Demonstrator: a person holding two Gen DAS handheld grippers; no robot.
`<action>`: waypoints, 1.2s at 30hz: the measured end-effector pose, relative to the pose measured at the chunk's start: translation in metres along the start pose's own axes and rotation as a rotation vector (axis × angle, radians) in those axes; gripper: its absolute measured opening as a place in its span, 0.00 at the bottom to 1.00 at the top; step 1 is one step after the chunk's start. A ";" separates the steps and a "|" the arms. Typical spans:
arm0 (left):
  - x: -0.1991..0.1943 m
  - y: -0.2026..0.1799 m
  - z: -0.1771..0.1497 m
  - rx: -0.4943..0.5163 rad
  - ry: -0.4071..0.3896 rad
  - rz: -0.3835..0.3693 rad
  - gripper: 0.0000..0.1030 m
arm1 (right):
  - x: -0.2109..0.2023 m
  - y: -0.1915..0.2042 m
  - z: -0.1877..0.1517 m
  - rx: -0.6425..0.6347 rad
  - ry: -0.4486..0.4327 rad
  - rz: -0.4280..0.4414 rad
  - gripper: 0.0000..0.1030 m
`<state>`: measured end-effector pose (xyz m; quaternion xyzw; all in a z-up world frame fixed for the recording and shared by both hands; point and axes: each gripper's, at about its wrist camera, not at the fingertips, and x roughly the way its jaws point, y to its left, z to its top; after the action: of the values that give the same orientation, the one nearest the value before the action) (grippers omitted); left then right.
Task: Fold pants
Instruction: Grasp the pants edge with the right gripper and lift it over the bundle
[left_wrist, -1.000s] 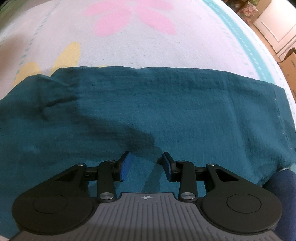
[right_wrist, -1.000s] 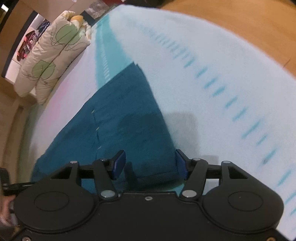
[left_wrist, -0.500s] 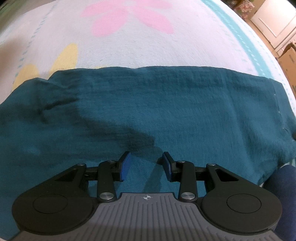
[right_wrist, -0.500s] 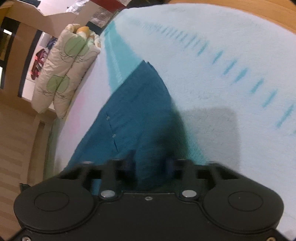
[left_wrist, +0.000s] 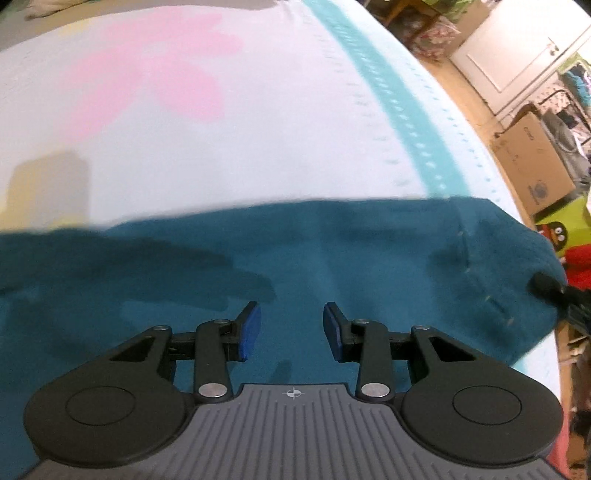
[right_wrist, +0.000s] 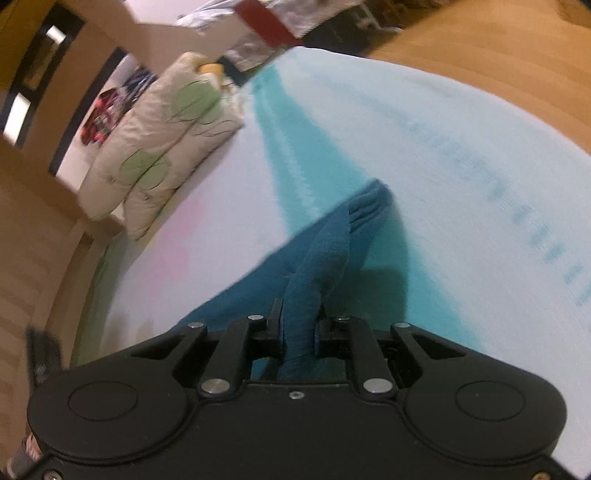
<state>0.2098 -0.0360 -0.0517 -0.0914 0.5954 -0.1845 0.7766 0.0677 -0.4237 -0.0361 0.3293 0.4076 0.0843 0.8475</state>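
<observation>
Pants (left_wrist: 332, 258) of soft teal cloth — limp, light, sure to sag and crease wherever unsupported, so best taken at a hem or corner with the layers pinched together. Right gripper (right_wrist: 297, 332): jaws closing on a bunched ridge of that cloth, which runs forward from between the pads and drapes down onto the bedspread (right_wrist: 461, 155). Left gripper (left_wrist: 291, 328): jaws about half open, apparently holding nothing — cloth spread flat below and ahead of the pads, though contact is hard to judge through the blur.
</observation>
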 end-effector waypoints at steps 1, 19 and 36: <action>0.008 -0.004 0.007 -0.006 0.002 -0.006 0.35 | 0.002 0.006 0.002 -0.018 0.001 0.004 0.21; 0.005 0.003 -0.004 -0.061 -0.031 -0.105 0.35 | 0.013 0.110 0.008 -0.205 -0.008 0.079 0.21; -0.096 0.148 -0.140 -0.428 -0.128 0.082 0.32 | 0.114 0.275 -0.088 -0.539 0.210 0.288 0.24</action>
<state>0.0804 0.1485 -0.0587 -0.2416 0.5737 -0.0160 0.7825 0.1109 -0.1221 0.0244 0.1370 0.4051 0.3420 0.8368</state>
